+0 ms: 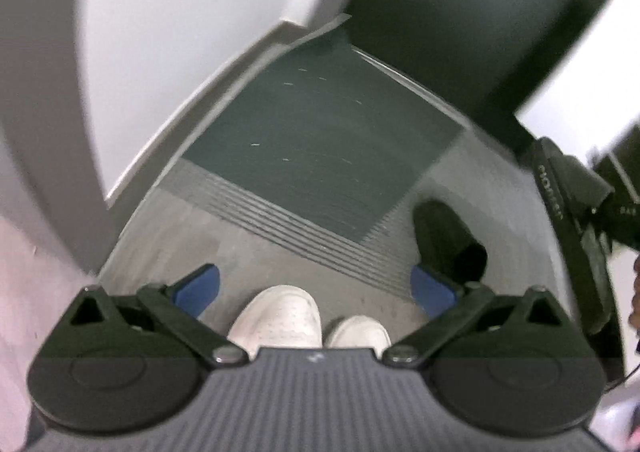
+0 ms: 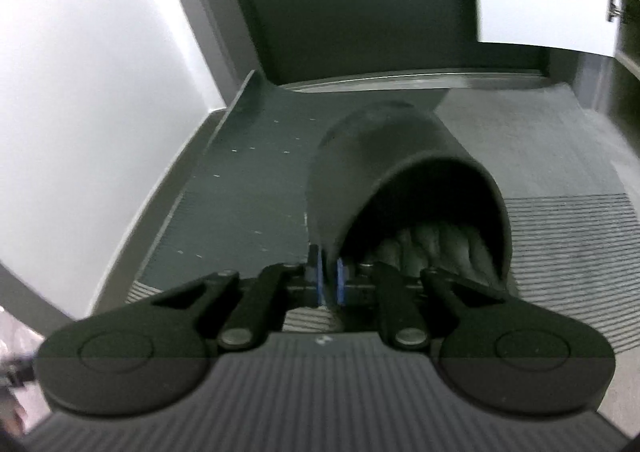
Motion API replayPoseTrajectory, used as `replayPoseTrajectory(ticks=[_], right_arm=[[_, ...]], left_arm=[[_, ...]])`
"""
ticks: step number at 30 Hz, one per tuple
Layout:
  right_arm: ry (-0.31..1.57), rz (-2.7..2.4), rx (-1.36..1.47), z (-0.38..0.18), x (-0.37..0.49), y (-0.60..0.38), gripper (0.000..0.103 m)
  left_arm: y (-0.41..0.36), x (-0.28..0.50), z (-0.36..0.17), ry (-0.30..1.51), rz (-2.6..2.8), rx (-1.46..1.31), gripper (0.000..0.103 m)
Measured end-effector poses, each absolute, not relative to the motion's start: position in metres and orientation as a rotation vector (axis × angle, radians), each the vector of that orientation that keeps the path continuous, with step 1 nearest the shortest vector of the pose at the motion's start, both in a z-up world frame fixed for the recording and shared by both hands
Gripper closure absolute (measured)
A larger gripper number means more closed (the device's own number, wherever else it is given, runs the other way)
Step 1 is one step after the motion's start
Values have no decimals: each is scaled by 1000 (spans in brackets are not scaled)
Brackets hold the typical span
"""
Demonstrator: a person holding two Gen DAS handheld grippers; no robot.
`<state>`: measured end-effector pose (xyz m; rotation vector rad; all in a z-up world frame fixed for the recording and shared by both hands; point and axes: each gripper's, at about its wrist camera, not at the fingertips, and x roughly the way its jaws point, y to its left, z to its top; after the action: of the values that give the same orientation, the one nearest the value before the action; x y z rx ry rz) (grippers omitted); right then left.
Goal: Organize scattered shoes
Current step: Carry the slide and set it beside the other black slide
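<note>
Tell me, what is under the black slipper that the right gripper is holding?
Under the black slipper, pinched at its rim by the right gripper, lie the dark green doormat and grey ribbed floor. The part directly beneath the slipper is covered from view.

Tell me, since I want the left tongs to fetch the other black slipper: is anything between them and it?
Nothing visible: the left tongs stand open, and only bare floor lies toward the black slipper.
</note>
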<state>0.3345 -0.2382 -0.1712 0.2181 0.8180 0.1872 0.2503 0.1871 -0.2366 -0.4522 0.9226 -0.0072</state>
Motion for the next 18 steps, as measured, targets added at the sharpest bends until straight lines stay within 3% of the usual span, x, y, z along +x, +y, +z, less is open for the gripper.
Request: replayPoseTrajectory(ticks=[6, 18], right_arm=[[828, 157, 310, -206, 366, -175, 92], [955, 92, 517, -359, 408, -67, 93]], left_arm=[[203, 242, -225, 881, 36, -386, 0], [226, 249, -239, 958, 155, -383, 0]])
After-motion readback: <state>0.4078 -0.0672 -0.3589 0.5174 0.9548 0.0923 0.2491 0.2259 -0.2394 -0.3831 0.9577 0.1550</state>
